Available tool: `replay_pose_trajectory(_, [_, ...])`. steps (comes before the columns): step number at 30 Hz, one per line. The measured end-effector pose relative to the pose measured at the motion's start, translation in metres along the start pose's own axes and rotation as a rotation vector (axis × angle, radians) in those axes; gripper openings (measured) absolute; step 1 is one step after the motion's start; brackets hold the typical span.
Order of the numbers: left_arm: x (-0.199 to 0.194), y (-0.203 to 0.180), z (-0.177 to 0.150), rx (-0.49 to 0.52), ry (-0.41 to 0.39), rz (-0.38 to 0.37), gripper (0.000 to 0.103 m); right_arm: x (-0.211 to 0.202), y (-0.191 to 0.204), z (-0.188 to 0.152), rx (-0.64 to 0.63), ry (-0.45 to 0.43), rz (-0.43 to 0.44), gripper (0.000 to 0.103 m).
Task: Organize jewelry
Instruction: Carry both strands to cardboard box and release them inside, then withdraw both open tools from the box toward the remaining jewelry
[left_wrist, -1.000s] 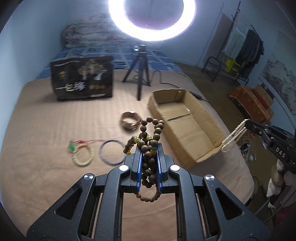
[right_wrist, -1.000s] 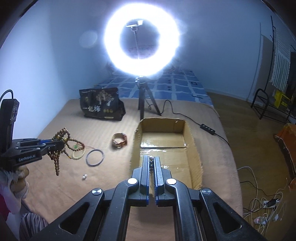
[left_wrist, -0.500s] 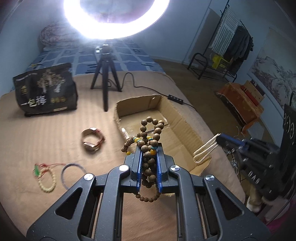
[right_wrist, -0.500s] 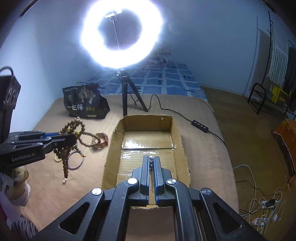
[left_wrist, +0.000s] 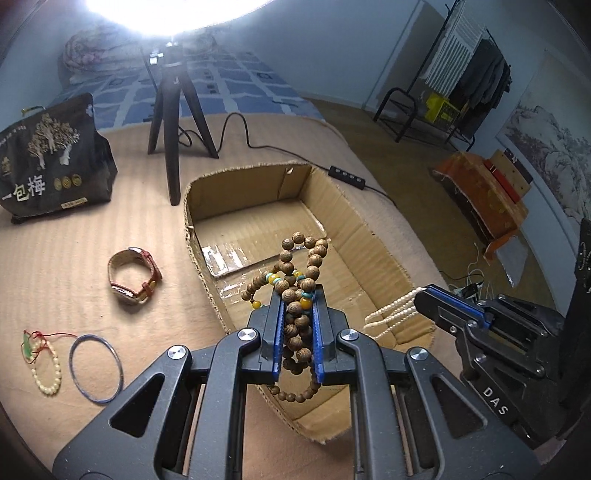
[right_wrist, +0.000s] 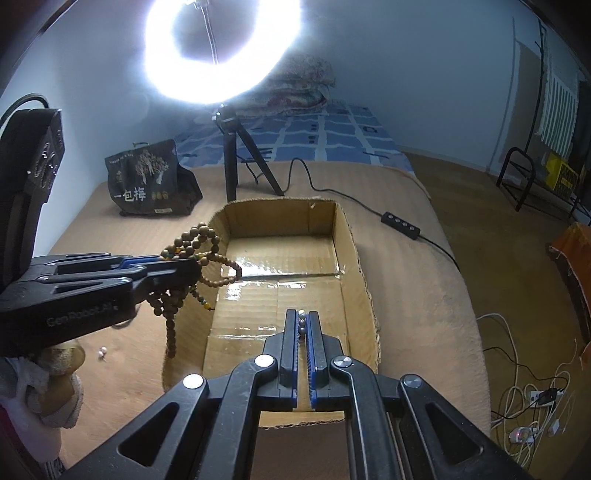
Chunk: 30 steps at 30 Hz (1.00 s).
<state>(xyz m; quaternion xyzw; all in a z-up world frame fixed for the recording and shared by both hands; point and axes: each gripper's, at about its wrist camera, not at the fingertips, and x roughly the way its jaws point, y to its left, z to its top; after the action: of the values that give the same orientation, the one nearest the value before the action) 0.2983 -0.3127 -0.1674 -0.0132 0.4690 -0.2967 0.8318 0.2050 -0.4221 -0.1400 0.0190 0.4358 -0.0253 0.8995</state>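
My left gripper (left_wrist: 297, 295) is shut on a bunched strand of brown wooden beads (left_wrist: 299, 269) with yellow and teal ones; loops hang above and below the fingers. It hovers over the near end of an open cardboard box (left_wrist: 354, 236) on the tan bed. My right gripper (right_wrist: 303, 315) is shut on a cream pearl strand (left_wrist: 391, 314), of which only a few beads (right_wrist: 302, 321) show between its pads. In the left wrist view the right gripper (left_wrist: 421, 299) comes in over the box's right wall. In the right wrist view the left gripper (right_wrist: 192, 267) holds the wooden beads (right_wrist: 199, 240) over the box's left wall (right_wrist: 218, 266).
On the bed left of the box lie a strap watch (left_wrist: 135, 277), a blue bangle (left_wrist: 96, 363) and a cream bead bracelet with red cord (left_wrist: 46, 369). A black bag (left_wrist: 51, 162), a ring-light tripod (left_wrist: 173, 110) and its cable (left_wrist: 347, 173) stand behind. The bed edge drops off to the right.
Both grippers have come down and closer to the box. The left one carried the wooden beads rightward from above the bed to above the box; the right one brought the pearls over its right wall.
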Motion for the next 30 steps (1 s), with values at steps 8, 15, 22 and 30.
replay_pose_trajectory(8, [0.023, 0.004, -0.004, 0.001, 0.043, 0.016, 0.011, 0.016, -0.011, -0.010, 0.036, 0.030, 0.004, 0.001])
replay_pose_trajectory(15, [0.026, 0.004, -0.006, 0.014, 0.052, 0.040, 0.011, 0.023, -0.016, -0.015, 0.056, 0.043, 0.012, 0.013])
replay_pose_trajectory(22, [0.020, 0.004, -0.008, 0.024, 0.049, 0.056, 0.011, 0.020, -0.017, -0.017, 0.074, 0.043, 0.007, 0.031])
replay_pose_trajectory(30, [0.000, -0.002, -0.009, 0.043, 0.024, 0.076, 0.011, 0.005, -0.014, -0.017, 0.075, 0.027, 0.001, 0.031])
